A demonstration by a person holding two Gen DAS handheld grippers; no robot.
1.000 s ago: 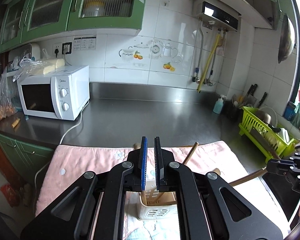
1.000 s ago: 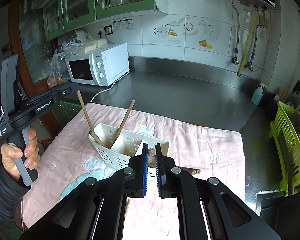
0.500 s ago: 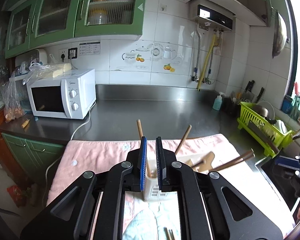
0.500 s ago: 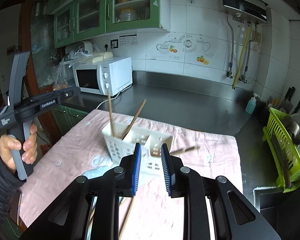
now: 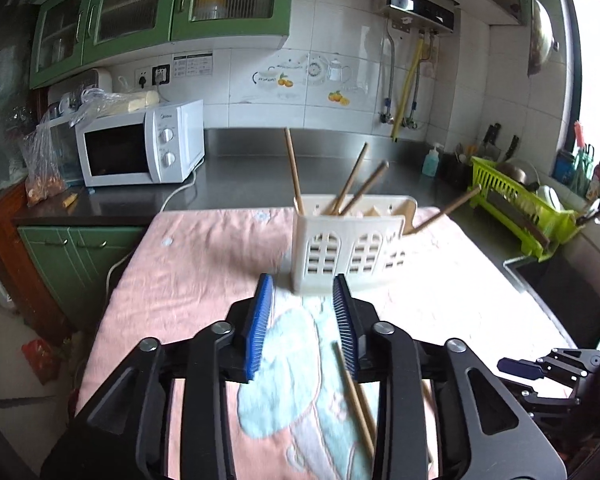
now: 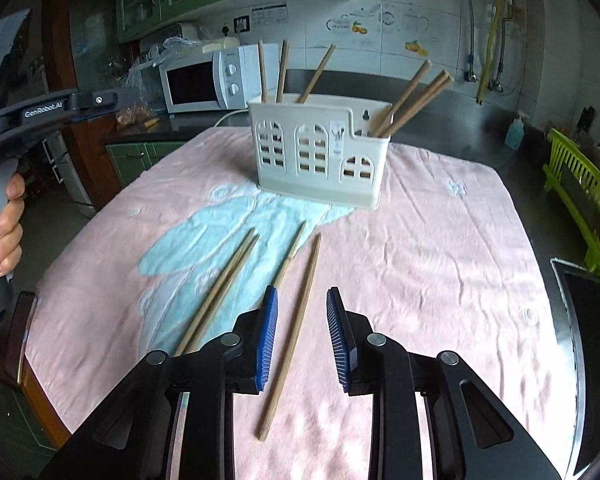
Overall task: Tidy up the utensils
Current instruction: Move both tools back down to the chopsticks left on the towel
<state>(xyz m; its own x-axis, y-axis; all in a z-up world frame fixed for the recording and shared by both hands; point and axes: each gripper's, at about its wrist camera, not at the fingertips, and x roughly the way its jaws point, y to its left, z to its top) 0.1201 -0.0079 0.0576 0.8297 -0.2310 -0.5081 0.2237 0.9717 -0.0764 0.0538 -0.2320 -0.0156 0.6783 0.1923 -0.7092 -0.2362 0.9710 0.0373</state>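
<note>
A white slotted utensil holder (image 6: 320,152) stands upright on the pink cloth (image 6: 440,240), with several wooden chopsticks leaning in its compartments. More chopsticks lie loose in front of it: a pair (image 6: 222,288), a single one (image 6: 291,248), and one (image 6: 293,328) that lies on the cloth between my right gripper's fingers. My right gripper (image 6: 302,294) is open, its pads off that stick. My left gripper (image 5: 302,284) hovers before the holder (image 5: 348,252) with its jaws opening and nothing between them. A chopstick (image 5: 356,392) lies under its right finger.
A white microwave (image 5: 140,148) sits at the back left of the steel counter. A green dish rack (image 5: 516,208) and a sink edge (image 5: 548,280) are to the right. A hand (image 6: 4,232) holds the left gripper's handle at the cloth's left edge.
Both grippers have drawn back and down from the holder, which now stands farther off. Both pairs of jaws went from shut to open. Loose chopsticks on the cloth came into view.
</note>
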